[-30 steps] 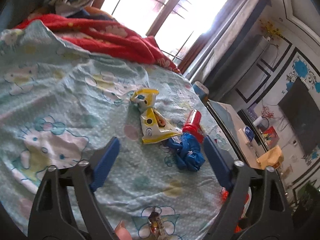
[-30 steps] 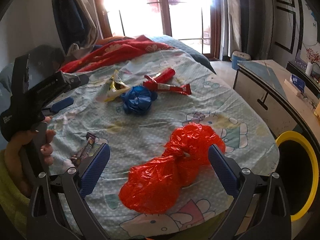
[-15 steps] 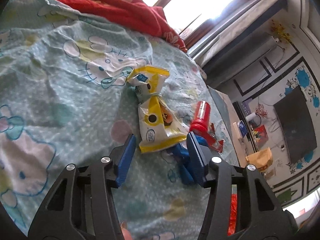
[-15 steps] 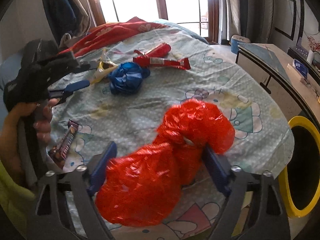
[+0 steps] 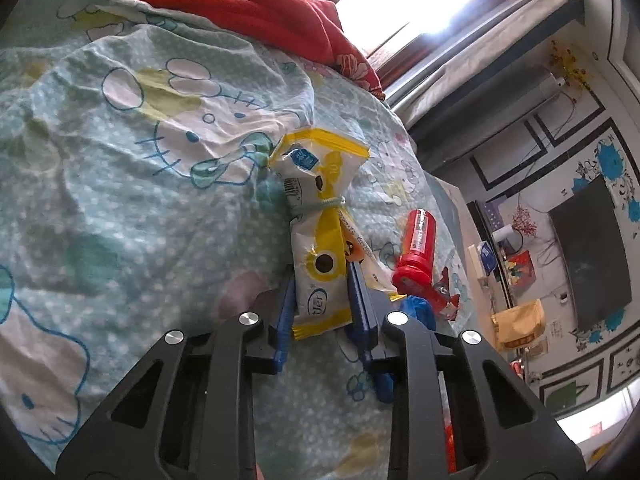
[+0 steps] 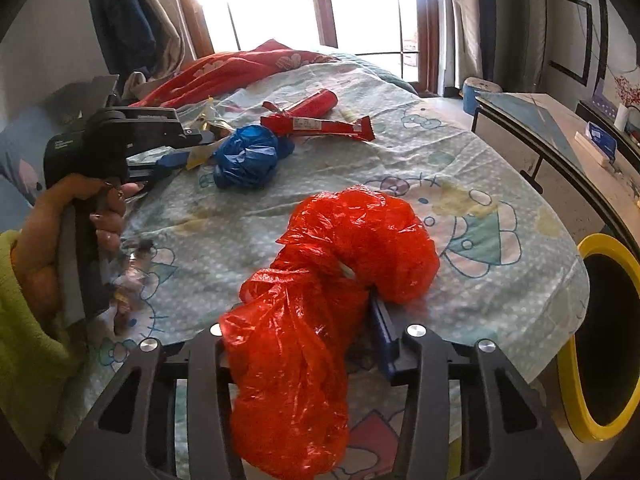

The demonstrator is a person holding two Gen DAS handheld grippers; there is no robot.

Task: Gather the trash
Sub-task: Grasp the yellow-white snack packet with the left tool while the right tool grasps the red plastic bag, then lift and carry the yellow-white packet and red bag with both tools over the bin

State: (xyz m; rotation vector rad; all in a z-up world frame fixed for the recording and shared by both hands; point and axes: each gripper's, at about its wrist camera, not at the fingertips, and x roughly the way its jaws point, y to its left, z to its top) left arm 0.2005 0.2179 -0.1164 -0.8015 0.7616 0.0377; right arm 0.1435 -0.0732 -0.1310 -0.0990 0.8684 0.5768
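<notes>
My left gripper (image 5: 322, 300) is shut on the lower end of a yellow and white snack packet (image 5: 318, 240) that lies on the bedsheet; the left gripper also shows in the right wrist view (image 6: 176, 160). My right gripper (image 6: 316, 320) is shut on a crumpled red plastic bag (image 6: 320, 300), which hides its left finger. A blue plastic bag (image 6: 248, 156), a red cylinder (image 6: 316, 104) and a red wrapper (image 6: 320, 126) lie further back on the bed. A dark candy bar wrapper (image 6: 132, 272) lies near my left hand.
The bed carries a pale blue cartoon sheet (image 6: 460, 168) and a red blanket (image 6: 240, 68) at the far end. A black bin with a yellow rim (image 6: 608, 340) stands at the bed's right. A desk (image 6: 560, 128) and a window lie beyond.
Both grippers moved forward and closed: the left onto the yellow packet, the right onto the red bag, which now bulges up between its fingers.
</notes>
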